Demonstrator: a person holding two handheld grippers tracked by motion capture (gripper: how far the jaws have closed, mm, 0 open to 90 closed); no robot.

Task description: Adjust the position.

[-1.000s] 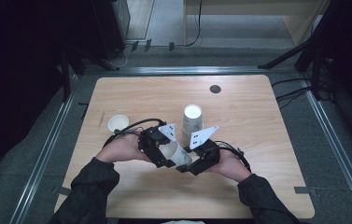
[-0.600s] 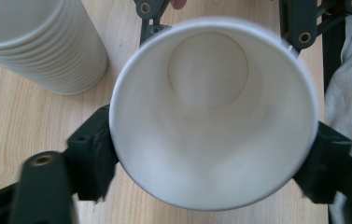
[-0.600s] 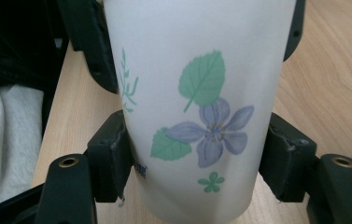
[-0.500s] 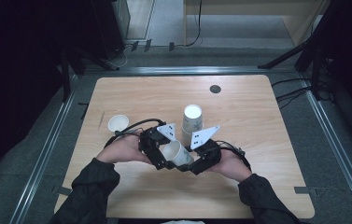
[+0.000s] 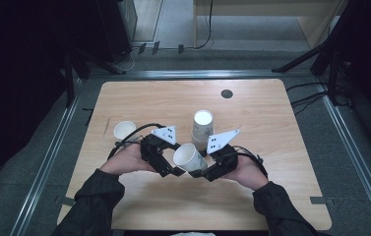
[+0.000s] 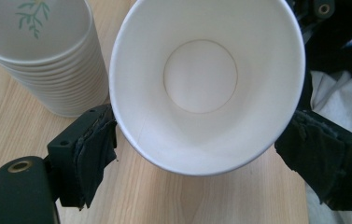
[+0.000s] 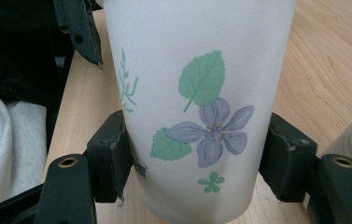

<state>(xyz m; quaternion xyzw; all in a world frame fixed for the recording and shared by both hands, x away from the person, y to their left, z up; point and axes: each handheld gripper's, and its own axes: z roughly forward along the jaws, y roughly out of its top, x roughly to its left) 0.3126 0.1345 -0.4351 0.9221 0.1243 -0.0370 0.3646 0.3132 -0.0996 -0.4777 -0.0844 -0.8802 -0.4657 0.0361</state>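
Observation:
A white paper cup (image 5: 188, 156) with a flower print (image 7: 211, 130) hangs above the table's front middle, between both grippers. My right gripper (image 5: 199, 173) is shut on its body, one pad (image 7: 113, 158) pressed on each side. The cup's open mouth (image 6: 201, 79) faces my left gripper (image 5: 175, 169), whose pads (image 6: 92, 154) lie against the rim on both sides. A stack of the same cups (image 5: 202, 129) stands upside down just behind, close to the held cup (image 6: 47, 70).
A single small cup (image 5: 124, 130) stands upright on the wooden table (image 5: 271, 128) at the left. A black disc (image 5: 227, 93) lies near the far edge. Metal rails and cables run beyond the table's sides.
The held cup has tipped so its mouth shows more toward the camera. Both hands have stayed almost in place at the front middle.

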